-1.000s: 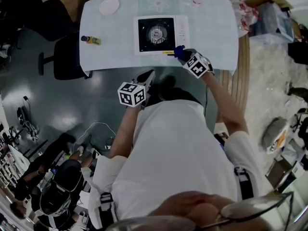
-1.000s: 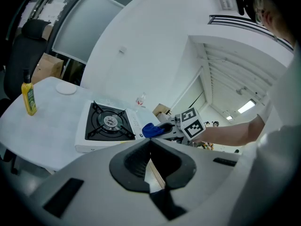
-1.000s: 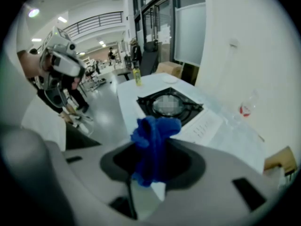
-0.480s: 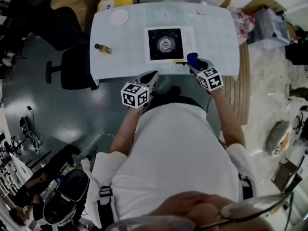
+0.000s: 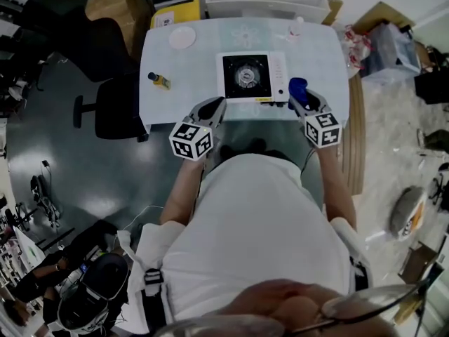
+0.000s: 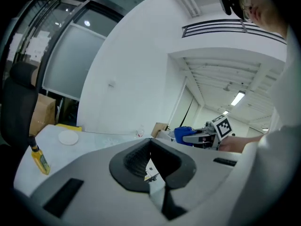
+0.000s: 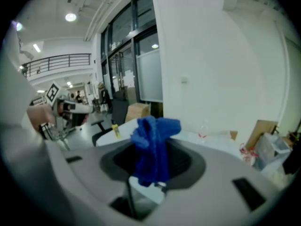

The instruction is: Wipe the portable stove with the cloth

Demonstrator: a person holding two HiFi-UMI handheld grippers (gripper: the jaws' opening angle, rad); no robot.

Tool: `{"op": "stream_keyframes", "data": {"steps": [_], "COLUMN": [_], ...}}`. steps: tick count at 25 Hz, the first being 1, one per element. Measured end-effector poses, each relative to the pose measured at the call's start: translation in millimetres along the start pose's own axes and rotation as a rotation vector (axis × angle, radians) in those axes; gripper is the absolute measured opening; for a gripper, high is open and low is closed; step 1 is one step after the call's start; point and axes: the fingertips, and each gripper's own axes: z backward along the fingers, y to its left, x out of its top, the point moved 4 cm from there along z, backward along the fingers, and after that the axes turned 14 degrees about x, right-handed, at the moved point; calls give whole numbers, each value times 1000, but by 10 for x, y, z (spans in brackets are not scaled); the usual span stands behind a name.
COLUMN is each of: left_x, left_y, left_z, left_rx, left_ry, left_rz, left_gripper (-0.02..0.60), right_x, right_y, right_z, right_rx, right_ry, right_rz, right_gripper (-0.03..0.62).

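- As you look down in the head view, the portable stove [image 5: 245, 76] sits mid-table. It has a white body with a black square top, a round burner in the middle and a white strip along its right side.
- Your right gripper [image 5: 300, 98] is clamped on the blue cloth [image 5: 297, 86]. It holds the cloth just beside the stove's near right corner, above the near edge of the table [image 5: 323, 55]. You cannot tell whether cloth and stove touch.
- Your left gripper [image 5: 210, 108] hangs at the near edge, left of the stove, with nothing in it.
- Around the stove are a yellow bottle [image 5: 160, 81] to the left, a white disc [image 5: 182, 37] at the far left and a small clear bottle [image 5: 296, 27] at the far right. A black chair [image 5: 116, 107] stands off the table's left end.
- In the left gripper view, your jaws meet with nothing between them. The gripper's grey body blocks the near table. Past it you see the yellow bottle and white disc at left, and the cloth in the other gripper at right.
- In the right gripper view, the cloth stands bunched and crumpled out of the jaws, covering their tips. The yellow bottle shows beyond it at left and the clear bottle at right.
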Motion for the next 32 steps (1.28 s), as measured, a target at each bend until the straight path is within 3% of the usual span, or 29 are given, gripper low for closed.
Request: {"op": "stream_keyframes", "data": {"steps": [5, 12, 32], "left_x": [305, 500, 636], "left_y": [69, 128, 47], "left_z": [137, 210, 157], "left_rx": [38, 64, 68], "left_ry": [-97, -156, -193], "left_rz": [-37, -85, -73], "left_gripper": [32, 32, 32], "right_x": [240, 427, 625], "right_y": [22, -18, -58], "right_z": [266, 499, 646], "right_rx": [-38, -83, -59], "right_ry": [-117, -189, -242], "right_rz": [27, 88, 102], "right_gripper": [163, 163, 161]}}
